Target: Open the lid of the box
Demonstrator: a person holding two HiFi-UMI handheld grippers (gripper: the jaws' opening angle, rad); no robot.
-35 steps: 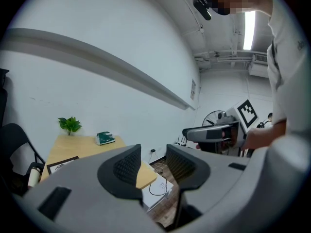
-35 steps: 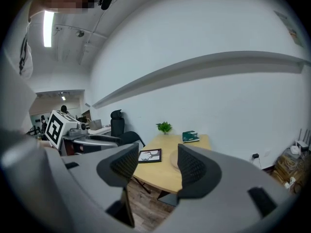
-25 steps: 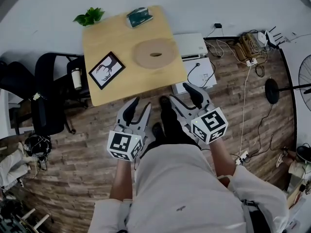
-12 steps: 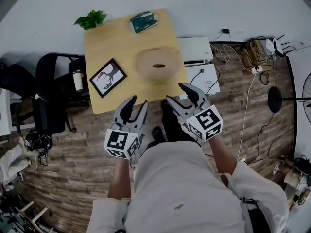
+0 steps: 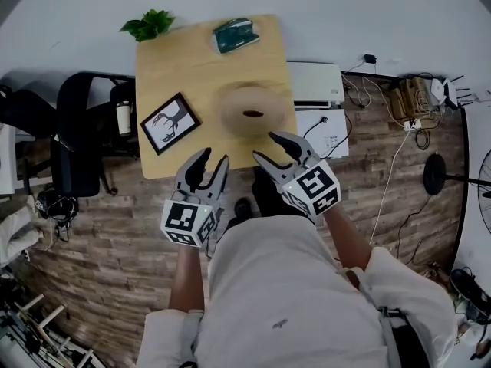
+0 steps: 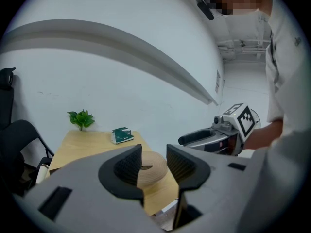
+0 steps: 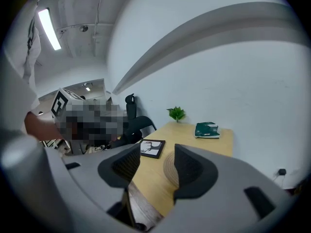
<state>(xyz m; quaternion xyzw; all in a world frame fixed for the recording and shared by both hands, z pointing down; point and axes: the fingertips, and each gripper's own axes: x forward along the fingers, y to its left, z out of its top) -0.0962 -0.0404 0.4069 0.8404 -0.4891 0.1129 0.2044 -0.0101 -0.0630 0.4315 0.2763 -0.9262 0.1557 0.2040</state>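
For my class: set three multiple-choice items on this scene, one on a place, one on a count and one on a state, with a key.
1. Where on the table is the plant?
A. centre
B. far left corner
C. near right corner

2. How many frames lie on the table?
A. one
B. two
C. three

3. The left claw is:
A. shut on the frame
B. shut on the plant
C. open and empty

Key:
1 B: the head view shows it at the far left corner.
2 A: a single black frame lies near the left edge.
3 C: its jaws stand apart with nothing between them.
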